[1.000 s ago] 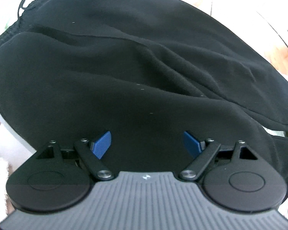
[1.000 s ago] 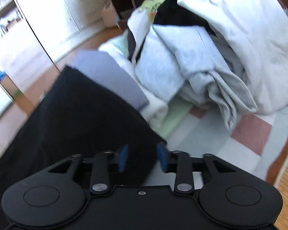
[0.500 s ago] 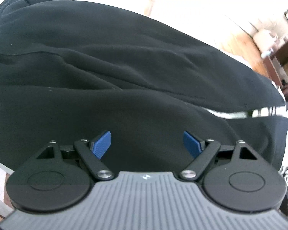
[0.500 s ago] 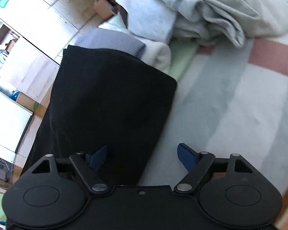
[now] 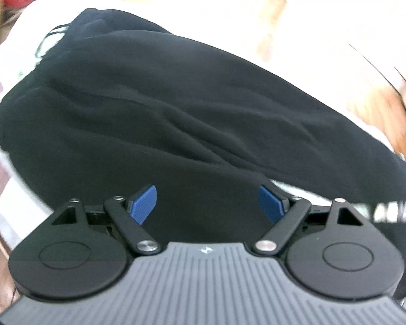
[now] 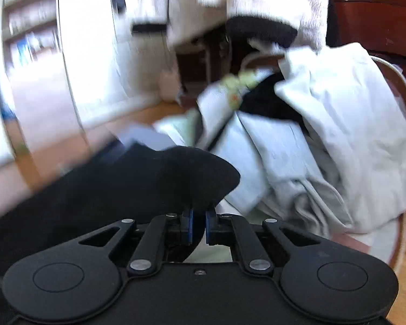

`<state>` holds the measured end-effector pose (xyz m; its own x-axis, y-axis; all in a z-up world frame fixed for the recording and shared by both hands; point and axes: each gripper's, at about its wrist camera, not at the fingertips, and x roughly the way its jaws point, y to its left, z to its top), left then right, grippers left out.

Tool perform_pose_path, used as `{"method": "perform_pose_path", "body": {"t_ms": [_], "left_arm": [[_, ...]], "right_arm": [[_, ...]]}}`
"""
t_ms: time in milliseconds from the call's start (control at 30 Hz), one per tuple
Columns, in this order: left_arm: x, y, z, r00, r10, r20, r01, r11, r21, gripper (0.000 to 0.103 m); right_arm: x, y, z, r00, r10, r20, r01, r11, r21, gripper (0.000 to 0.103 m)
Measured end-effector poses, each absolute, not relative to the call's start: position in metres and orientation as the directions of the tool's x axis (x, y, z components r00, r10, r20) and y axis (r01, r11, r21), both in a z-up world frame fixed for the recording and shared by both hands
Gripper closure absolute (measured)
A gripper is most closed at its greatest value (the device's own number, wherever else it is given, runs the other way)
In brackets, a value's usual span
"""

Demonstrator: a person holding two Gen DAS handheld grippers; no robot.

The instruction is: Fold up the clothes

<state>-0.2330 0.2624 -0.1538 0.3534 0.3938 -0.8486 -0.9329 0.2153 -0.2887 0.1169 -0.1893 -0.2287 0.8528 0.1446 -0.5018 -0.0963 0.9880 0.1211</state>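
A black garment [image 5: 176, 113] with a drawstring at its far left end lies spread out in the left wrist view. My left gripper [image 5: 207, 203] is open just above its near edge, blue pads [image 5: 143, 203] wide apart and empty. In the right wrist view my right gripper [image 6: 197, 226] is shut on a corner of the same black garment [image 6: 138, 184] and holds that corner lifted, with the cloth draping to the left.
A heap of white and grey clothes [image 6: 324, 140] lies to the right on a checked blanket [image 6: 373, 241]. A folded blue-grey piece [image 6: 143, 135] sits behind the black cloth. Wooden floor [image 5: 289, 27] and dark wood furniture [image 6: 373, 13] lie beyond.
My right gripper was open over the garment's corner half a second ago and has closed on it and lifted it. The left view has swung, its jaws still open.
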Motion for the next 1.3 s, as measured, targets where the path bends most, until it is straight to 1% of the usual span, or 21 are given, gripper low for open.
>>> {"method": "perform_pose_path", "body": {"t_ms": [67, 100, 133, 167, 233, 300, 367, 400, 500, 600, 667, 700, 733, 767, 900, 967, 1067, 1100, 1200, 1233, 1300], "left_arm": [[-0.255, 0.27, -0.155, 0.383, 0.395, -0.835, -0.919, 0.073, -0.387, 0.02], [-0.267, 0.27, -0.155, 0.401, 0.395, -0.827, -0.904, 0.023, -0.427, 0.02], [-0.279, 0.269, -0.154, 0.42, 0.396, -0.816, -0.887, -0.012, -0.462, 0.02], [-0.286, 0.269, -0.153, 0.423, 0.405, -0.81, -0.88, -0.027, -0.473, 0.02], [-0.293, 0.27, -0.15, 0.396, 0.421, -0.816, -0.893, -0.032, -0.449, 0.02], [-0.292, 0.273, -0.151, 0.393, 0.423, -0.817, -0.894, -0.034, -0.448, 0.02], [-0.292, 0.276, -0.151, 0.39, 0.425, -0.817, -0.894, -0.036, -0.446, 0.02], [-0.29, 0.277, -0.15, 0.394, 0.425, -0.815, -0.894, -0.028, -0.447, 0.02], [-0.283, 0.279, -0.145, 0.414, 0.424, -0.805, -0.891, 0.008, -0.454, 0.02], [-0.276, 0.283, -0.138, 0.423, 0.427, -0.8, -0.893, 0.047, -0.447, 0.02], [-0.274, 0.29, -0.132, 0.399, 0.44, -0.805, -0.909, 0.077, -0.409, 0.02], [-0.274, 0.293, -0.129, 0.388, 0.446, -0.807, -0.916, 0.091, -0.39, 0.02], [-0.272, 0.296, -0.127, 0.377, 0.444, -0.813, -0.923, 0.113, -0.367, 0.016], [-0.271, 0.298, -0.128, 0.373, 0.438, -0.818, -0.927, 0.14, -0.347, 0.013], [-0.283, 0.312, -0.143, 0.376, 0.385, -0.843, -0.926, 0.191, -0.326, 0.012], [-0.285, 0.329, -0.155, 0.37, 0.352, -0.86, -0.929, 0.155, -0.336, 0.012], [-0.281, 0.354, -0.161, 0.364, 0.356, -0.861, -0.931, 0.105, -0.35, 0.012], [-0.279, 0.361, -0.162, 0.363, 0.362, -0.859, -0.931, 0.093, -0.354, 0.012], [-0.261, 0.382, -0.158, 0.41, 0.357, -0.839, -0.912, 0.18, -0.369, 0.013], [-0.258, 0.388, -0.155, 0.412, 0.371, -0.833, -0.911, 0.189, -0.366, 0.013], [-0.258, 0.404, -0.142, 0.377, 0.445, -0.812, -0.926, 0.187, -0.327, 0.012]], "right_arm": [[0.13, -0.184, -0.247, 0.816, 0.119, -0.566, -0.084, 0.993, 0.088, 0.095], [0.134, -0.182, -0.251, 0.81, 0.085, -0.58, -0.066, 0.996, 0.053, 0.091], [0.134, -0.18, -0.25, 0.817, 0.023, -0.576, -0.024, 1.0, 0.005, 0.081], [0.134, -0.179, -0.247, 0.824, -0.036, -0.565, 0.014, 0.999, -0.044, 0.077], [0.133, -0.18, -0.235, 0.845, -0.123, -0.52, 0.064, 0.989, -0.13, 0.072], [0.131, -0.182, -0.214, 0.873, -0.062, -0.485, 0.014, 0.995, -0.101, 0.068], [0.129, -0.179, -0.193, 0.868, 0.059, -0.493, -0.08, 0.997, -0.021, 0.051], [0.128, -0.177, -0.183, 0.861, 0.12, -0.494, -0.127, 0.992, 0.019, 0.049], [0.136, -0.161, -0.161, 0.762, 0.362, -0.537, -0.311, 0.932, 0.187, 0.049], [0.148, -0.124, -0.146, 0.531, 0.616, -0.582, -0.487, 0.784, 0.385, 0.049], [0.156, -0.087, -0.139, 0.355, 0.715, -0.602, -0.584, 0.673, 0.454, 0.049], [0.157, -0.067, -0.135, 0.292, 0.736, -0.611, -0.626, 0.63, 0.459, 0.049], [0.156, -0.047, -0.131, 0.234, 0.747, -0.622, -0.667, 0.589, 0.456, 0.048], [0.153, -0.024, -0.129, 0.186, 0.745, -0.64, -0.709, 0.553, 0.438, 0.045], [0.131, 0.067, -0.129, 0.092, 0.657, -0.748, -0.807, 0.489, 0.33, 0.043], [0.122, 0.109, -0.125, 0.075, 0.646, -0.759, -0.846, 0.444, 0.294, 0.043], [0.112, 0.161, -0.125, 0.058, 0.654, -0.754, -0.875, 0.397, 0.277, 0.044], [0.107, 0.176, -0.124, 0.07, 0.658, -0.75, -0.884, 0.389, 0.259, 0.044], [0.089, 0.208, -0.119, 0.194, 0.675, -0.712, -0.91, 0.395, 0.126, 0.043], [0.088, 0.222, -0.116, 0.209, 0.662, -0.72, -0.922, 0.379, 0.081, 0.043], [0.086, 0.25, -0.111, 0.234, 0.634, -0.738, -0.939, 0.344, -0.002, 0.043]]}}
